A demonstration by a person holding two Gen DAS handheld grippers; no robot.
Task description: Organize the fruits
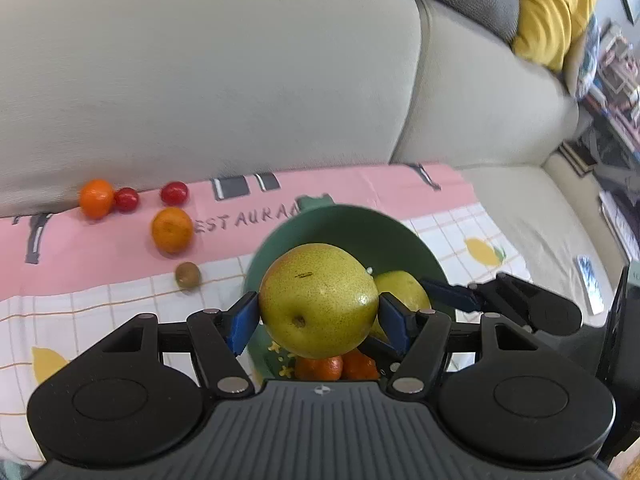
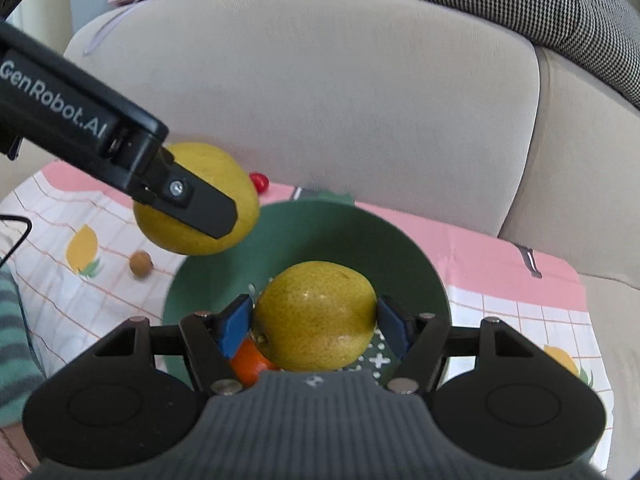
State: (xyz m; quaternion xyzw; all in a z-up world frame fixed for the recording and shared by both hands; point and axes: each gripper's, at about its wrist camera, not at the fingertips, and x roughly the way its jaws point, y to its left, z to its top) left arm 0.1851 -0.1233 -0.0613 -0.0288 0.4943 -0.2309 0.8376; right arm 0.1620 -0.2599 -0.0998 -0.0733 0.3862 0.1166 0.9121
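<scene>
The left gripper (image 1: pixel 318 312) is pinching a pear (image 1: pixel 318 300) and holding it over the green bowl (image 1: pixel 340 220). The right gripper (image 2: pixel 314 322) is pinching another pear (image 2: pixel 316 316) over the same bowl. Two oranges (image 1: pixel 320 368) are already sitting in the bowl. More fruit is still waiting on the cloth (image 1: pixel 100 300) at ten o'clock from the bowl: two oranges (image 1: pixel 172 230), two tomatoes (image 1: pixel 174 193) and a small brown fruit (image 1: pixel 187 275). So the job is looking about half done.
</scene>
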